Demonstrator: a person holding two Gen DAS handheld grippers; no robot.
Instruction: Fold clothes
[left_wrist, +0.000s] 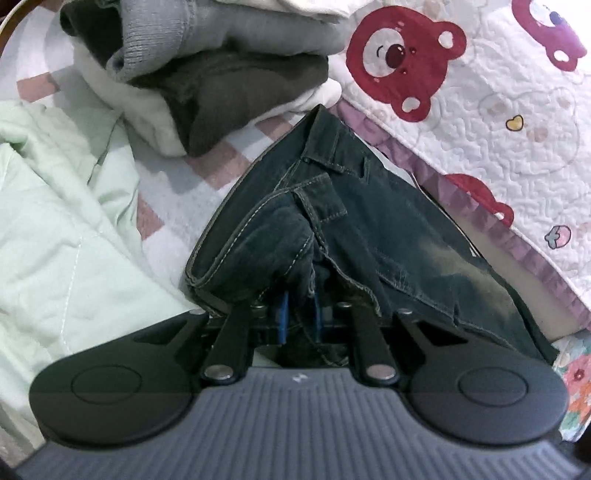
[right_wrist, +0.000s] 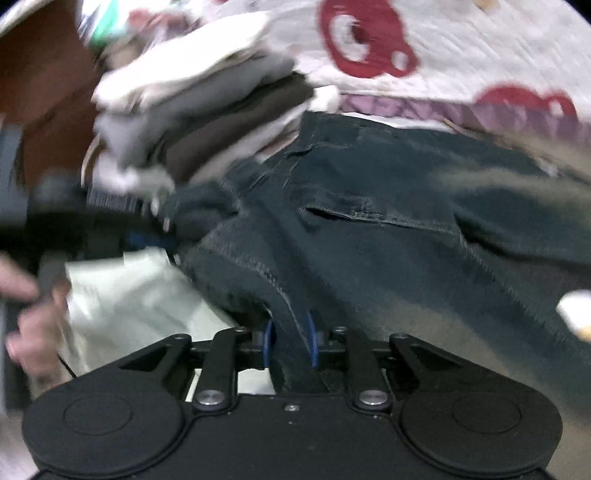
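Dark blue jeans (left_wrist: 369, 221) lie bunched on the bed, waistband and belt loops toward the far side. My left gripper (left_wrist: 300, 314) is shut on a bunched fold of the denim, blue pads pressed into it. In the right wrist view the same jeans (right_wrist: 388, 240) spread across the middle, blurred by motion. My right gripper (right_wrist: 290, 343) is shut on a denim edge between its blue pads. The left gripper (right_wrist: 147, 236) shows at the left of that view, holding the other end of the jeans, with a person's hand (right_wrist: 33, 325) on its handle.
A stack of folded clothes (left_wrist: 207, 74) in grey, brown and white sits beyond the jeans. A pale green quilt (left_wrist: 66, 229) lies at the left. A white quilt with red bear prints (left_wrist: 480, 92) covers the right. The checked sheet (left_wrist: 221, 166) shows between them.
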